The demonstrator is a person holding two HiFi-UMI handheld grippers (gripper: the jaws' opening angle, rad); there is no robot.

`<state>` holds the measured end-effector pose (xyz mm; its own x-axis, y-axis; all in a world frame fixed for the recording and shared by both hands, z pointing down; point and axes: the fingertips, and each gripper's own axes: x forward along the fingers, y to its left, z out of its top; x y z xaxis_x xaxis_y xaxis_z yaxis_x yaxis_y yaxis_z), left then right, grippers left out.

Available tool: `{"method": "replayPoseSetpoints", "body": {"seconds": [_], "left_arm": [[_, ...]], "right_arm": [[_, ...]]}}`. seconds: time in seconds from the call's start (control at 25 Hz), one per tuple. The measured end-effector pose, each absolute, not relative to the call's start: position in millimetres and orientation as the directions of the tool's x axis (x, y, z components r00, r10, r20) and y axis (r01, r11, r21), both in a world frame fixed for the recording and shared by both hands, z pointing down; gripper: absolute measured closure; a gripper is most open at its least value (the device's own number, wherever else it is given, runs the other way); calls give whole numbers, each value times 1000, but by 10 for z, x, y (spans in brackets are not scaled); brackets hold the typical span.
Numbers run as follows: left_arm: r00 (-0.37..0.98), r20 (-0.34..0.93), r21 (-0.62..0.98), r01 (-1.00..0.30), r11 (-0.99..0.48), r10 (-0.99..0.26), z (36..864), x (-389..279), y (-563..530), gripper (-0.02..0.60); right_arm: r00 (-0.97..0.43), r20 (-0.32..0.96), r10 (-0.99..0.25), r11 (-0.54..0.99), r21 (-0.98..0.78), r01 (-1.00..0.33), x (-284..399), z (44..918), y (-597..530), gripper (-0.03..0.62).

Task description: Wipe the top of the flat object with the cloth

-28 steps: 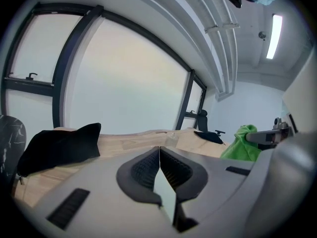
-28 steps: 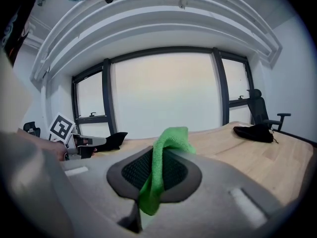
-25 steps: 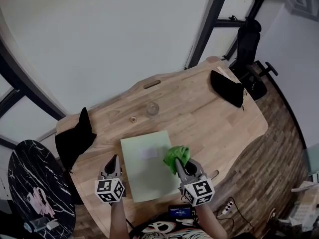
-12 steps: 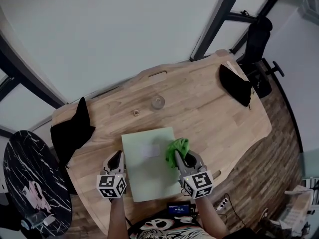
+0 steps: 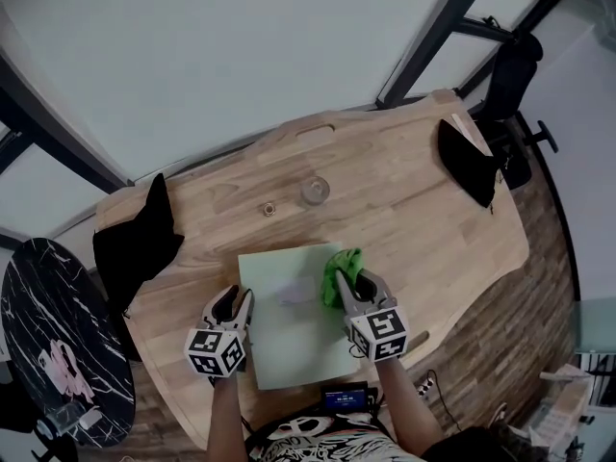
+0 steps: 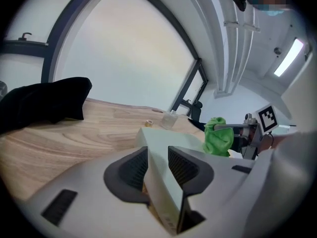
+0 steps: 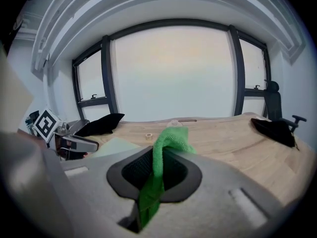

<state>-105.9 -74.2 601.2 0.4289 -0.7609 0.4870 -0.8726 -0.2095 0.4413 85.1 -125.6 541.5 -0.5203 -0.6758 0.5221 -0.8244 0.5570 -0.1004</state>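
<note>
I've got the pale green flat board lying on the wooden table, and I'll place everything else from it. The left gripper sits at the board's left edge. Its jaws have just been opening and now stand wide apart, with that edge of the board running up between the two dark pads; I can't see either pad pressing on it. The right gripper is over the board's right side, jaws closed on the green cloth, which is pinched between the pads with one bunched end sticking out past the tips and a tail hanging back below them. That bunched end is at the board's far right corner; whether it touches the surface I can't tell. Beyond the board's far edge stand a small clear jar and, just left of it, a little ring-shaped piece. Well out from the board lie two black cloths, one at the left and one at the far right.
</note>
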Motion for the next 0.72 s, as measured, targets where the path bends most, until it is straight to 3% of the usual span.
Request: {"method": "replayPoseSetpoints", "body": {"seconds": [0.72], "left_arm": [[501, 493, 522, -825, -219, -711, 6059, -1023, -669, 469]], "right_arm": [[-441, 609, -659, 558, 3, -830, 806, 5710, -1722, 561]]}}
